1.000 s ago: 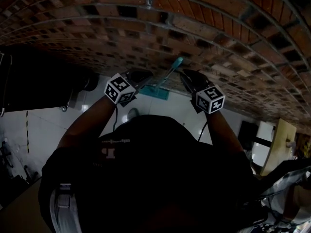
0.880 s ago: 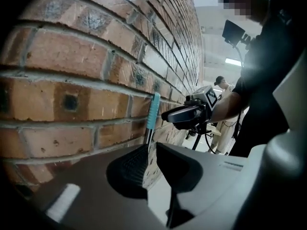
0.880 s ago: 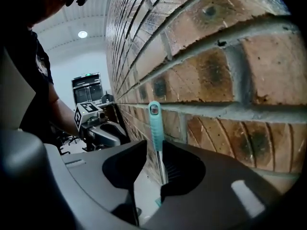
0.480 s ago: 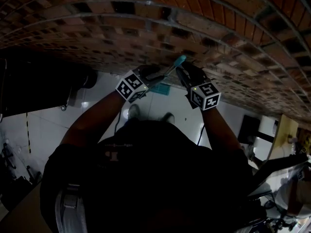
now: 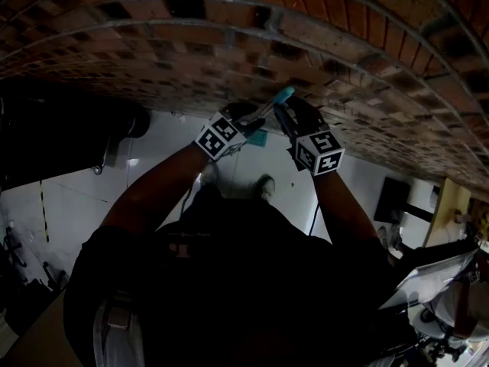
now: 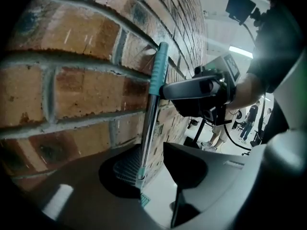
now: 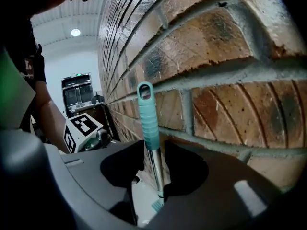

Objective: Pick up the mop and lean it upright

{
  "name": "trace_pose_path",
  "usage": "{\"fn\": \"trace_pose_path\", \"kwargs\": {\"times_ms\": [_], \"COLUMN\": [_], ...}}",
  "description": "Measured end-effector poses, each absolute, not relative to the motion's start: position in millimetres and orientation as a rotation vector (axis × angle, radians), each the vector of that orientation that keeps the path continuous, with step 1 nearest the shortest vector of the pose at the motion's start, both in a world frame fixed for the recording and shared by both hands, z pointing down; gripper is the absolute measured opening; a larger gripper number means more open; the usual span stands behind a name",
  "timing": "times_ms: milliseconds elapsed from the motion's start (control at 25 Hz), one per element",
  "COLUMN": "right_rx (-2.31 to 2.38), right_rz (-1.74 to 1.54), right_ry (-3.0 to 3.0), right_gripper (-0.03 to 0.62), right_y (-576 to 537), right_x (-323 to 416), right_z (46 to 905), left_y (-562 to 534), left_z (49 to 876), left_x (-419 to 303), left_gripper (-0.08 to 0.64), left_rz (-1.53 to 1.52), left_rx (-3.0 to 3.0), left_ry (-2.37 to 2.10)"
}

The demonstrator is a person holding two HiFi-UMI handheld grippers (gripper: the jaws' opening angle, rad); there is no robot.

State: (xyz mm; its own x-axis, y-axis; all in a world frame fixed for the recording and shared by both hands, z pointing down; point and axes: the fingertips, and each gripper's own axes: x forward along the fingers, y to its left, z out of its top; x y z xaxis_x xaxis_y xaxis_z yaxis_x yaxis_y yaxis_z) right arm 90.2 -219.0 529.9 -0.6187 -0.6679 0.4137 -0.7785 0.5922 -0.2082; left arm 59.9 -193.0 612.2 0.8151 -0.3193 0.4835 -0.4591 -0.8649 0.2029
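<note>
Dark short-sleeved shirt [image 5: 229, 281]; grey left gripper [image 6: 152, 159] and right gripper [image 7: 153, 159], each with a black-and-white marker cube [image 5: 221, 138].

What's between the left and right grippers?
In the head view, the mop's silver handle with teal grip, against the red brick wall. Jaws of the left gripper and right gripper have just been opening around it.

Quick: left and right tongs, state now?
Left tongs: open, just been opening, mop handle between.
Right tongs: open, just been opening, mop handle between.
</note>
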Motion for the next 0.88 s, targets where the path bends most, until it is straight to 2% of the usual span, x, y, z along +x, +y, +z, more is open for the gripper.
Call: {"fn": "trace_pose_path", "kwargs": {"times_ms": [440, 560, 880], "right_rx": [1.211, 1.221, 1.143], "right_rz": [0.525, 0.508, 0.497], "right_ry": [-2.524, -2.515, -2.546], "right_gripper": [0.153, 0.116, 0.109], "right_y": [-222.8, -223.4, -210.4], "right_x": [73.6, 74.0, 69.4], "right_z": [536.2, 538.4, 541.1], "left_y": [-202.4, -204.2, -206.9], "left_z": [635.6, 640.5, 650.4], "left_x": [73.1, 73.0, 77.5], "left_gripper": [0.132, 0.132, 0.132], "left_rz": [0.68, 0.678, 0.677], "left_rx": [2.666, 2.656, 2.661], "left_ry": [-0.647, -0.658, -0.663]}}
